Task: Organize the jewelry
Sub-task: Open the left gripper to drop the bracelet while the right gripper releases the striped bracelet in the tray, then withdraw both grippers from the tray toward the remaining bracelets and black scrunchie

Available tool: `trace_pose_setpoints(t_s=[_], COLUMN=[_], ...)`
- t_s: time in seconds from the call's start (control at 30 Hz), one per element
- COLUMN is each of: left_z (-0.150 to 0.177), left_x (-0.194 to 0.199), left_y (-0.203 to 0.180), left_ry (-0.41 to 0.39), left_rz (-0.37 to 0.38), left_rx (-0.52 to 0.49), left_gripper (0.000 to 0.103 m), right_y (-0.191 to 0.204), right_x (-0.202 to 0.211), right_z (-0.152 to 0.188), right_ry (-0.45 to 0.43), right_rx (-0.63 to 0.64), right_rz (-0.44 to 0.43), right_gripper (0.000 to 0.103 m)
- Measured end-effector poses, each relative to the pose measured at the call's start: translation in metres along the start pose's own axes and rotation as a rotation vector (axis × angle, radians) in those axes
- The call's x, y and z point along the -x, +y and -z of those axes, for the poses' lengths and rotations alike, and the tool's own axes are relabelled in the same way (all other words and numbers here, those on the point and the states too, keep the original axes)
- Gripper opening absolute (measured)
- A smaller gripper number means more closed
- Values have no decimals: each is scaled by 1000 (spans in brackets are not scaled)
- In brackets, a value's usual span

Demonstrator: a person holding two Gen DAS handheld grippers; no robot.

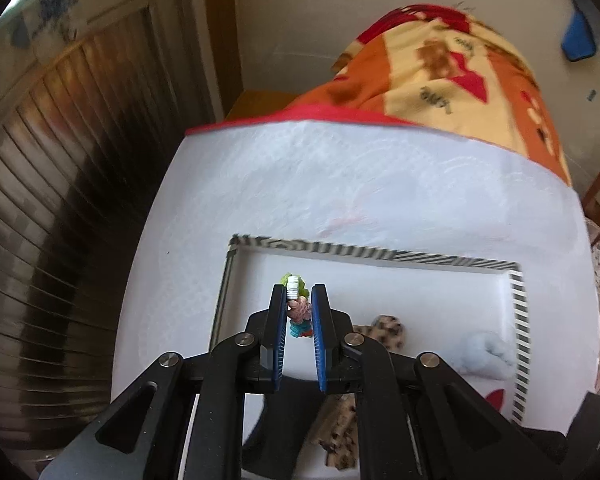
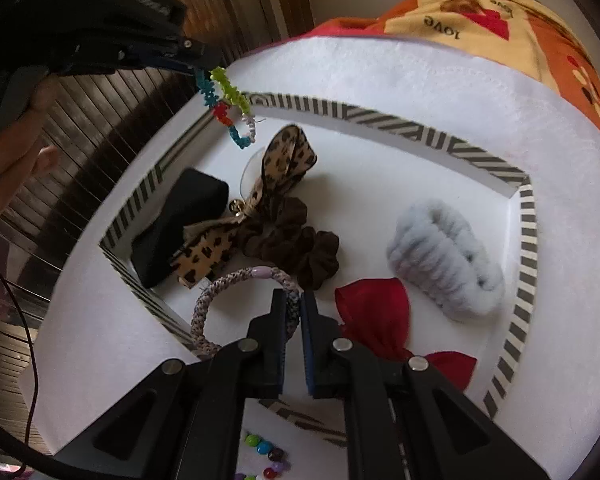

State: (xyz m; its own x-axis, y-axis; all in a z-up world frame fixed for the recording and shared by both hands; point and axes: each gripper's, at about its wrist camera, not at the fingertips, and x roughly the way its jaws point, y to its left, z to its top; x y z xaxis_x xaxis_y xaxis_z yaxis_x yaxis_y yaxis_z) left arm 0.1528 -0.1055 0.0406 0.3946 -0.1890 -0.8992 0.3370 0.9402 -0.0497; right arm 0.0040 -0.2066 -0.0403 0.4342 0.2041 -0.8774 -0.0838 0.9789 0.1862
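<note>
Nearest the lens, a braided hair tie (image 2: 244, 300) is pinched by its cord between the closed right tongs (image 2: 293, 300), over the near edge of the striped-rim tray (image 2: 526, 240). A colourful beaded bracelet (image 1: 297, 308) is held clamped in the left tongs (image 1: 299, 294), dangling above the tray's far corner. Both pieces are judged light, limp and prone to swinging, so a grip across the cord is judged best; a leopard-print bow (image 2: 284, 156), brown scrunchie (image 2: 296, 240), fluffy grey claw clip (image 2: 444, 256) and red bow (image 2: 374, 316) already lie inside on the white-covered bench (image 2: 380, 80).
</note>
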Motion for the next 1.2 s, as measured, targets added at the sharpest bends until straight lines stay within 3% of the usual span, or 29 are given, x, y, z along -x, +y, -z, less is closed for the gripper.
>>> trace_pose_setpoints(t_s=[0.2, 0.33, 0.47, 0.53, 0.97, 1.2], left_z=[7, 11, 16, 18, 62, 99], left_x=[-31, -41, -40, -37, 26, 67], left_y=[23, 29, 31, 33, 19, 12], left_ry=[56, 74, 84, 81, 18, -30], left_rz=[-30, -9, 10, 18, 6, 1], left_rx=[54, 65, 72, 77, 31, 9], left_gripper=[0, 0, 0, 11, 12, 12], right_y=[-5, -7, -7, -9, -4, 4], right_x=[-18, -21, -21, -11, 68, 101], right_z=[4, 5, 3, 3, 18, 38], right_ry=[36, 36, 37, 21, -105, -150], right_rx=[-12, -37, -70, -79, -126, -148], right_rz=[15, -8, -30, -34, 17, 53], right_gripper=[7, 7, 32, 33, 49, 50])
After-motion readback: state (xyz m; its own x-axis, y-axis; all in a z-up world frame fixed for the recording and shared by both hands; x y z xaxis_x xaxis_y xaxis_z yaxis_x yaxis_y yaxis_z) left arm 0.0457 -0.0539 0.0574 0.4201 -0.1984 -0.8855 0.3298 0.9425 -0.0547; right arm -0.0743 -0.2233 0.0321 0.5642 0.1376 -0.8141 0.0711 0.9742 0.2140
